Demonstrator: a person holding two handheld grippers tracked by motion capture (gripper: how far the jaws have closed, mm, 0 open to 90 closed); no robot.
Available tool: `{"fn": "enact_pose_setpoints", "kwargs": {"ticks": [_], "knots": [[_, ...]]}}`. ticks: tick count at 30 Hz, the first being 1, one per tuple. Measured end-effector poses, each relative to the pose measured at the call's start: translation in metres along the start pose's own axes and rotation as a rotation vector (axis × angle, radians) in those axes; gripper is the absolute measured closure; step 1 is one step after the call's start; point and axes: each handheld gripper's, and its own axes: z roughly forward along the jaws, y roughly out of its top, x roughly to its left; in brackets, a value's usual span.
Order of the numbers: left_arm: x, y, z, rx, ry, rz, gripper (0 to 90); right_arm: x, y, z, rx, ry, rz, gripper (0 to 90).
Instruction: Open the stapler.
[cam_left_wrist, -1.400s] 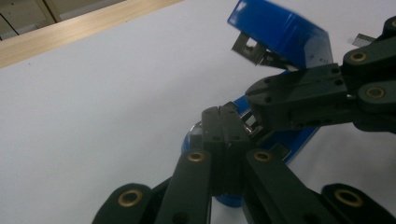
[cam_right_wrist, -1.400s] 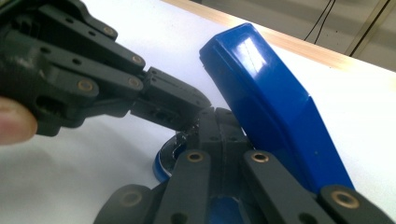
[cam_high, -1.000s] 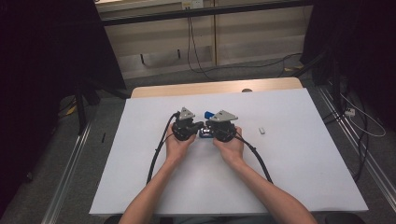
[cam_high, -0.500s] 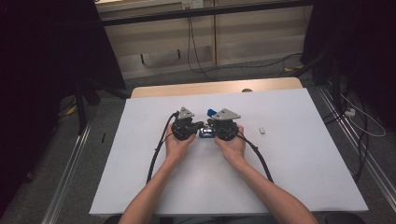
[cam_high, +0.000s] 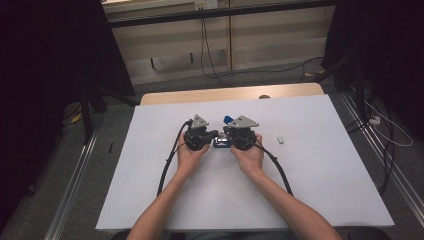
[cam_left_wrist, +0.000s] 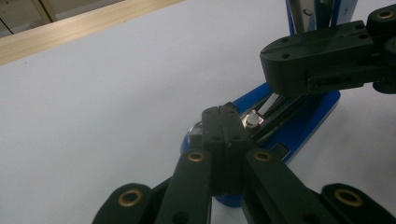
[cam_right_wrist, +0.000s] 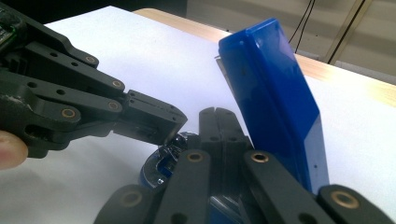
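Left gripper: its two black fingers rise from the bottom edge, pressed flat together with no gap, nothing visible between them. Tips sit over the near end of a blue stapler, close to a small silver metal part on its base. Whether the tips touch it cannot be told. Stapler open, blue arm rising out of the top edge. Right gripper reaches in from the upper right, above the stapler base. White worktop below; pale wooden strip along the far edge.
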Motion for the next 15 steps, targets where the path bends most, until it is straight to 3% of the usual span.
{"fn": "enact_pose_setpoints", "kwargs": {"ticks": [15], "knots": [[0.0,0.0,0.0,-0.003,-0.002,-0.002,90.0,-0.012,0.004,-0.012,-0.015,-0.033,0.013,90.0]]}}
